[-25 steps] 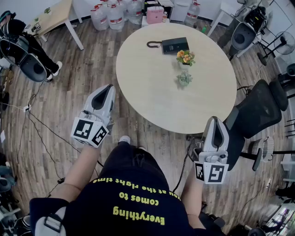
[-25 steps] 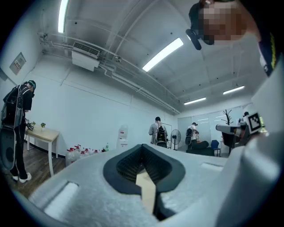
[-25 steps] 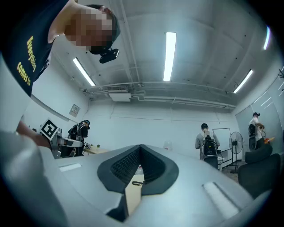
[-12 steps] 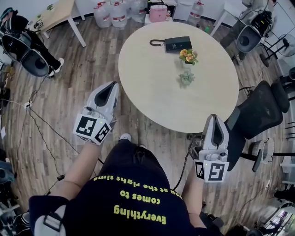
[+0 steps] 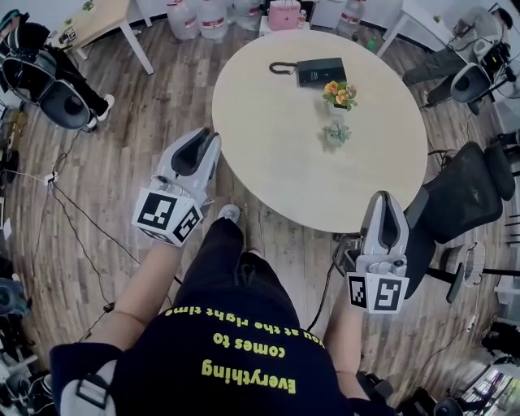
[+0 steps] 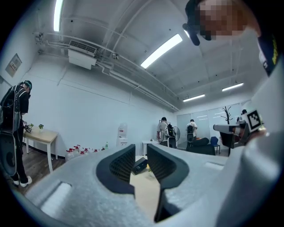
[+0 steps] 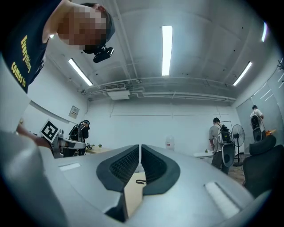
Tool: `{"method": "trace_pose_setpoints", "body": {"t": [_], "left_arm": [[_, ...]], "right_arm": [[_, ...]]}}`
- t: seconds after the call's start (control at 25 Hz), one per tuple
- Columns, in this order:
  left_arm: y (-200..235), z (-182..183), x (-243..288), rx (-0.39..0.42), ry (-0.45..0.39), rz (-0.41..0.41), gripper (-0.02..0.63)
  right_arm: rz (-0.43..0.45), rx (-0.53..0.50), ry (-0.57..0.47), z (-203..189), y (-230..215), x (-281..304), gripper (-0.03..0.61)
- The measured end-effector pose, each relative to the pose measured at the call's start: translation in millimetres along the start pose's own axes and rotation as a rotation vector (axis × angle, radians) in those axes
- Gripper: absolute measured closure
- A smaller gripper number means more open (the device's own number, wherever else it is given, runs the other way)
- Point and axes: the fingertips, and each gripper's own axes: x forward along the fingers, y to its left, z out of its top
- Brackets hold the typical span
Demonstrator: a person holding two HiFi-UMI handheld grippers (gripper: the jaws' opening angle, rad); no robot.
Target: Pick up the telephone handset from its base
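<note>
A round pale table (image 5: 268,175) stands in front of the person. The black telephone (image 5: 322,71) lies on the far part of the top, at about 12 o'clock from the table's centre. A dark cord (image 5: 281,68) loops out from its 9 o'clock side. At this size I cannot separate the handset from the base, but nothing is lifted from it. Both grippers are well apart from the telephone.

A small pot of orange flowers (image 5: 341,94) stands just at 5 o'clock from the telephone. A little green plant (image 5: 335,133) stands near the centre of the table.

The left gripper (image 5: 205,140) is held at the 9 o'clock side of the table, just beside the rim and over the wooden floor (image 5: 122,187). Its jaws are opening, with a narrow gap between the pads. Nothing is between them, and through the gap only the distant table top and telephone are seen.

The right gripper (image 5: 383,201) is held at about 5 o'clock of the table, near the rim. Its jaws are practically together, with only a thin slit, and they grip nothing.

A black office chair (image 5: 459,195) stands at 4 o'clock of the table. Water bottles (image 5: 199,15) and a pink box (image 5: 284,15) are beyond the table, between 11 and 12 o'clock.
</note>
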Motion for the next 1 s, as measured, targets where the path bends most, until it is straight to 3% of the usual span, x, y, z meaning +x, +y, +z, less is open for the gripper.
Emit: {"method": "trace_pose_setpoints", "body": {"t": [0.16, 0.32, 0.68, 1.0], "left_arm": [[16, 6, 21, 0.002, -0.007, -0.014, 0.463], [39, 8, 50, 0.003, 0.000, -0.049, 0.431], [108, 9, 126, 0.008, 0.024, -0.136, 0.422], [143, 7, 182, 0.002, 0.055, -0.251, 0.396]], "right_arm": [[-0.008, -0.003, 0.014, -4, 5, 25, 0.476], [-0.028, -0.004, 0.020, -10, 7, 58, 0.456], [-0.120, -0.024, 0.022, -21, 19, 138, 0.446], [-0.209, -0.017, 0.050, -35, 28, 183, 0.439]]}}
